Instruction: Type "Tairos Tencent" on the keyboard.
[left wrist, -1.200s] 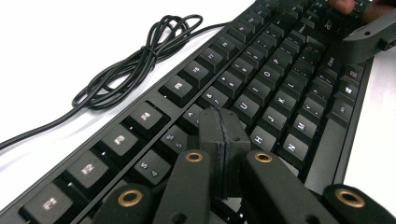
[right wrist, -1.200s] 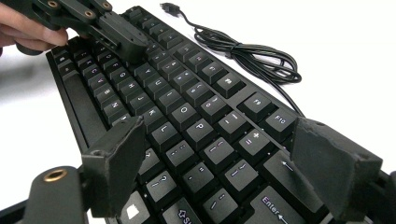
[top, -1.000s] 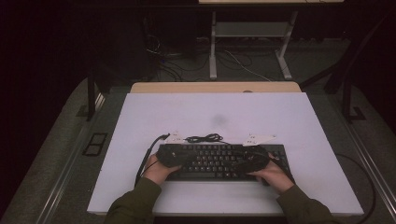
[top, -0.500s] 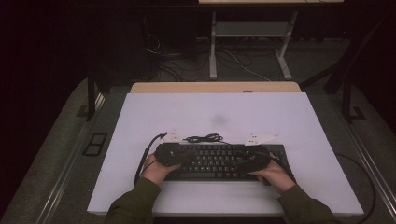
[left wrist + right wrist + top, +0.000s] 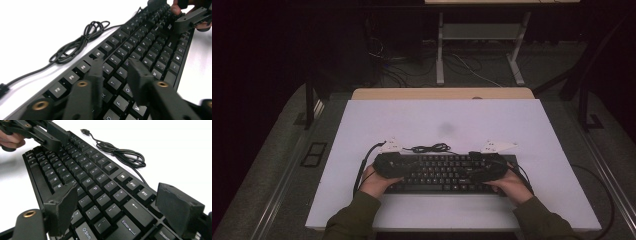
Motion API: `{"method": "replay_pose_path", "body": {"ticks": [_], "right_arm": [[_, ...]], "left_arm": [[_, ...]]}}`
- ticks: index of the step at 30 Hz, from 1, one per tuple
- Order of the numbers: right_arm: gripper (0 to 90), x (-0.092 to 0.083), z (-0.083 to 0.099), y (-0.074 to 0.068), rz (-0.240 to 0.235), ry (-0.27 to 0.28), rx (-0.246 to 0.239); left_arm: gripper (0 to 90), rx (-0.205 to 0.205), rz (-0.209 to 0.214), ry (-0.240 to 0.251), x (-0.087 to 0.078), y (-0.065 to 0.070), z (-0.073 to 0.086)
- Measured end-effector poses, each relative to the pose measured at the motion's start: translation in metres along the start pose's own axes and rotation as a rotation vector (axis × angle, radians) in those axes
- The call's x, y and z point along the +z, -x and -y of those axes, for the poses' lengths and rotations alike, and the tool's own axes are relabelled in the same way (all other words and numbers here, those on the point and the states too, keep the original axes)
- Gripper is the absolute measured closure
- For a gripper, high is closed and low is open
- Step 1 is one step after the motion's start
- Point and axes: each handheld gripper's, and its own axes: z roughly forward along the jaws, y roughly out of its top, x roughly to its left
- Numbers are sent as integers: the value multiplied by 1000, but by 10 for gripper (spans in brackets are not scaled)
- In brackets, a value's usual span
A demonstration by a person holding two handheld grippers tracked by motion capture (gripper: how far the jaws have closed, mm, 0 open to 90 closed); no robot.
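The keyboard (image 5: 444,172) is lain flat on the white table (image 5: 362,125), spanned between both claws. The left gripper (image 5: 113,75) is held low over the T and G keys; its jaws have just been opening to a narrow gap, with nothing clamped. The right gripper (image 5: 117,207) is spread wide across the Enter end, seemingly for a grip. Beyond both tips, the coiled cable (image 5: 80,42) is left slack.

A white table (image 5: 362,200) carries a black keyboard (image 5: 444,172) near its front edge, with the keyboard's bundled cable (image 5: 429,148) lying just behind it.
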Motion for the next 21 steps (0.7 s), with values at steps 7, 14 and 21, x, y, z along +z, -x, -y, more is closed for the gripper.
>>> {"method": "replay_pose_path", "body": {"ticks": [7, 14, 21], "right_arm": [[174, -10, 2, 4, 14, 20, 12], [173, -23, 8, 7, 28, 35, 11], [164, -37, 16, 11, 43, 55, 16]], "left_arm": [[382, 10, 9, 21, -6, 3, 1], [261, 13, -9, 43, -17, 4, 5], [181, 10, -23, 70, -31, 4, 15]]}}
